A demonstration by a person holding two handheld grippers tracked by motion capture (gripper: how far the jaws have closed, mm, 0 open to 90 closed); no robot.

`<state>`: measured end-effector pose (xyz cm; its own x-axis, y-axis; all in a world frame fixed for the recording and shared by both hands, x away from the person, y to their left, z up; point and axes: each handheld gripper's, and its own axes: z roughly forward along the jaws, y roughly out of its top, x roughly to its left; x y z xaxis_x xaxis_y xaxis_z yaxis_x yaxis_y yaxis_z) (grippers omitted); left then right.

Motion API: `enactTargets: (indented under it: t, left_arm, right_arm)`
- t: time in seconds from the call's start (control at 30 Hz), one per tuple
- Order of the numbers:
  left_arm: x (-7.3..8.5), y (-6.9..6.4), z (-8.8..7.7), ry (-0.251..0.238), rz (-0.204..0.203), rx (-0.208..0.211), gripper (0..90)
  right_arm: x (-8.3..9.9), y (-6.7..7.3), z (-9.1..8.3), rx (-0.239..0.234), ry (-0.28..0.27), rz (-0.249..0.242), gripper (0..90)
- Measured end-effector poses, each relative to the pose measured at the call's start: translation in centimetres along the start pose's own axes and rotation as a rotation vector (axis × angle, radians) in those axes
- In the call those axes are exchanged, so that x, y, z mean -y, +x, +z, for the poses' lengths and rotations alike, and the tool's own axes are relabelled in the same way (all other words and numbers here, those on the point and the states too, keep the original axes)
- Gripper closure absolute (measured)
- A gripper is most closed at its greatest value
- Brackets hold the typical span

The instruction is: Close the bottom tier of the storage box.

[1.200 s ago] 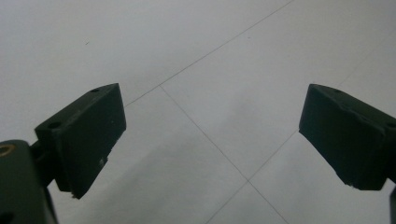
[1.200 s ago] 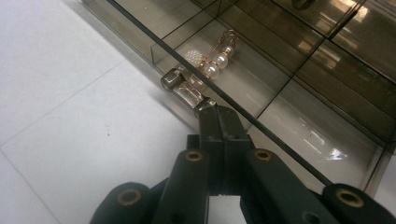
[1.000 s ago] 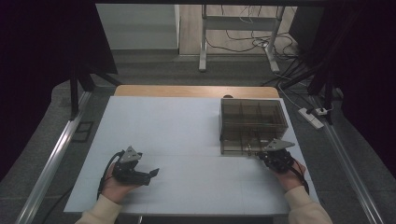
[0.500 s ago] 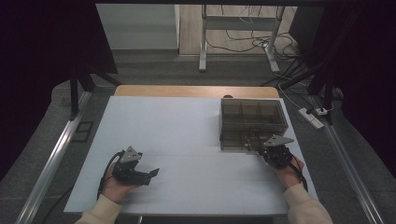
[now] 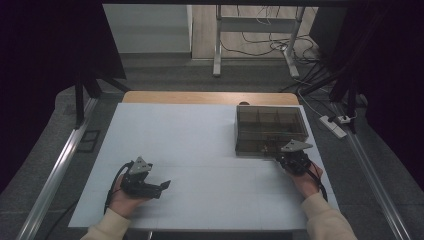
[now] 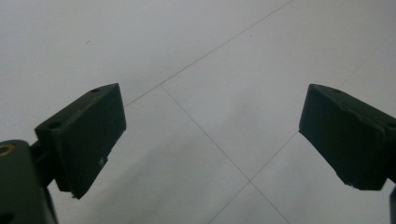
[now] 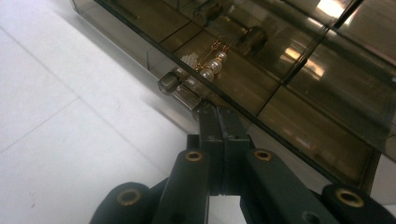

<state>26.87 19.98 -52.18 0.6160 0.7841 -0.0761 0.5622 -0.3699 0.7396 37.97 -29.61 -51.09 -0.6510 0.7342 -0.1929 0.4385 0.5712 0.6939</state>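
**Smoky plastic box, latch under the right tool**

Smoke-tinted and see-through, the compartment box (image 5: 270,129) sits on the right half of the white desk (image 5: 200,150), its near wall just ahead of the right tool (image 5: 289,159). In the right gripper view that tool (image 7: 218,114) has its jaws pressed fully together, tips meeting the small clear latch (image 7: 181,91) on the box's front edge; whether they pinch the latch or merely touch it cannot be told. Behind the lid, a pearl-and-gold earring (image 7: 211,65) lies in the compartment nearest the latch.

The step in hand looks like working this latch. Doing it well probably means keeping the tips square on the tab and moving gently, so the light box does not skid or jolt the earring.

The left tool (image 5: 161,186) rests well apart on the desk's near left, jaws spread wide with nothing between them (image 6: 210,135). Open desk lies between the hands; the box's right wall stands near the desk's right edge, leaving little room there.
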Motion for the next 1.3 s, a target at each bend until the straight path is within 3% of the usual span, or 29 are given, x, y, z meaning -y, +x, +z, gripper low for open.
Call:
enactTargets:
  t: [0.77,0.93,1.1,1.2,1.3]
  left_arm:
    - [0.0,0.0,-0.1,-0.002,0.001,-0.001,6.7]
    - [0.1,0.0,-0.1,-0.003,-0.003,-0.002,6.7]
    - [0.1,0.1,0.0,0.0,-0.008,-0.003,6.7]
    - [0.1,0.1,-0.1,-0.003,-0.008,-0.003,6.7]
    - [0.1,0.0,-0.1,-0.004,-0.006,-0.005,6.7]
  right_arm:
    - [-1.2,-0.9,1.3,0.023,-0.01,0.011,88.9]
    - [-1.0,-0.7,0.8,0.015,-0.01,0.019,88.9]
    - [0.1,0.0,-0.8,-0.024,-0.021,0.027,88.6]
    - [1.1,0.6,-2.0,-0.057,-0.037,0.024,71.5]
    - [1.6,1.1,-2.9,-0.093,-0.056,0.034,63.5]
